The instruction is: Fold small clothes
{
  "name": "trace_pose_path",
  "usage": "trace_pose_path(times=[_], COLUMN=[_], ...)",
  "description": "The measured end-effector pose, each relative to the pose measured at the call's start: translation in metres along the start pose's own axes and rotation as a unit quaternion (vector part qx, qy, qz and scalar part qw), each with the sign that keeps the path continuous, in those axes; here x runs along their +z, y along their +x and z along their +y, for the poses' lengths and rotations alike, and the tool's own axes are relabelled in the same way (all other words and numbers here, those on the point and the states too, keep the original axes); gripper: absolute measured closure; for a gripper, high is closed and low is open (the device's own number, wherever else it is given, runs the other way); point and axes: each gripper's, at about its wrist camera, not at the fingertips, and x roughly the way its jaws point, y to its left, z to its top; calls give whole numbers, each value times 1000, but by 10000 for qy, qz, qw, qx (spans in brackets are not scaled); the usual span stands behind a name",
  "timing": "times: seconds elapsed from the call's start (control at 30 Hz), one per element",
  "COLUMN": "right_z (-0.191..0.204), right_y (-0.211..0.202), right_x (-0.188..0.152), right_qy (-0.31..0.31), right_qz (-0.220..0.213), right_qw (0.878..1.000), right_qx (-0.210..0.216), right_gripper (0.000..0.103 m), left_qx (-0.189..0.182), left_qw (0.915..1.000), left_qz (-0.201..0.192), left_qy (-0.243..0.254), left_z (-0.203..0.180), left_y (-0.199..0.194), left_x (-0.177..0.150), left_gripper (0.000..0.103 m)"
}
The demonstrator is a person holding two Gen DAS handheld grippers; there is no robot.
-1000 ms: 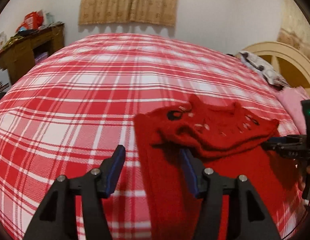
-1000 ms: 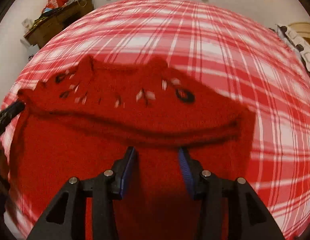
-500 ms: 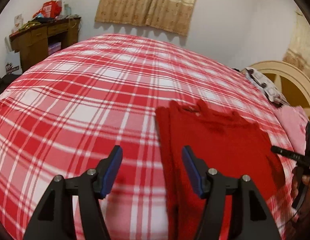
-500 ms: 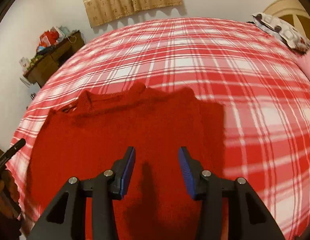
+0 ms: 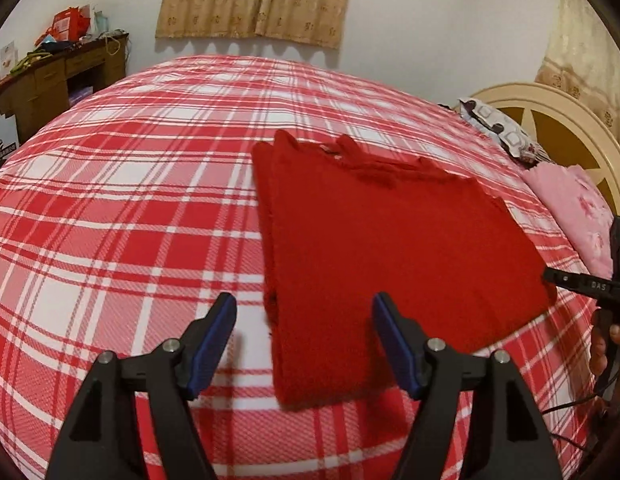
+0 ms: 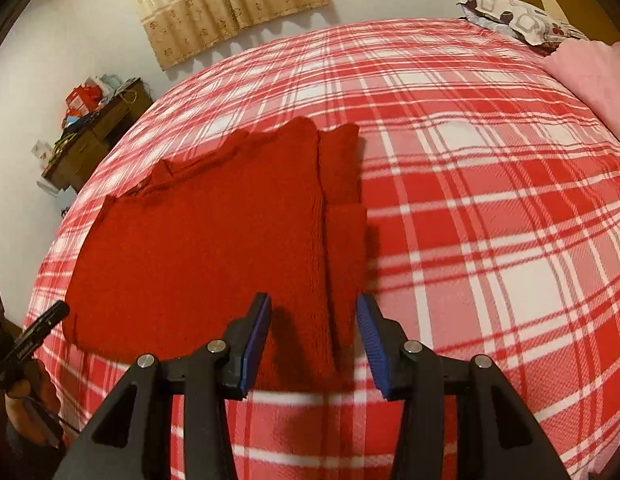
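A red knitted sweater lies flat on the red and white plaid bed, plain side up, with a narrow folded strip along one long side. My left gripper is open and empty, raised over the sweater's near left corner. In the right wrist view the sweater lies ahead and to the left, its folded strip on the right. My right gripper is open and empty above the sweater's near edge. The other gripper shows at the view edges.
A pink cloth and a patterned pillow lie by the cream headboard. A cluttered wooden desk stands by the wall beyond the bed. A curtain hangs on the far wall.
The patterned upper part of the sweater, held up a second ago, now lies flat with the plain side up. Both grippers have let go, pulled back and risen.
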Motion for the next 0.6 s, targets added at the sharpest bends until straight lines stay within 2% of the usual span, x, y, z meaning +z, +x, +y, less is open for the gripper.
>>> trace_pose_path(times=[0.03,0.1,0.17,0.23,0.37,0.43,0.6], right_z=[-1,-2,0,2,0,-3,-3], right_y=[2,6,4,2,2,-4,-17], right_x=[-1,0,-3,-4,-3,0,10], right_qy=[1,27,-26,-92,-134,-55,75], right_qz=[13,44,-33,-88,-100,-258,-651], right_qw=[10000,10000,10000,9999,9998,9996,9977], right_qx=[0,29,57,103,-71,-142,149], right_gripper=[57,69,70,73,75,75,72], left_qx=[-26,4,-11,-175,-193,-167,-125], left_qw=[10000,9999,9998,9995,9994,9994,9995], left_qz=[40,115,177,211,237,230,173], left_qy=[25,-3,-116,-162,-159,-175,-248], left_z=[0,2,5,5,3,3,7], left_y=[2,8,12,14,16,15,12], left_x=[-2,-3,-4,-5,-7,-7,-6], left_gripper=[31,33,37,51,51,51,48])
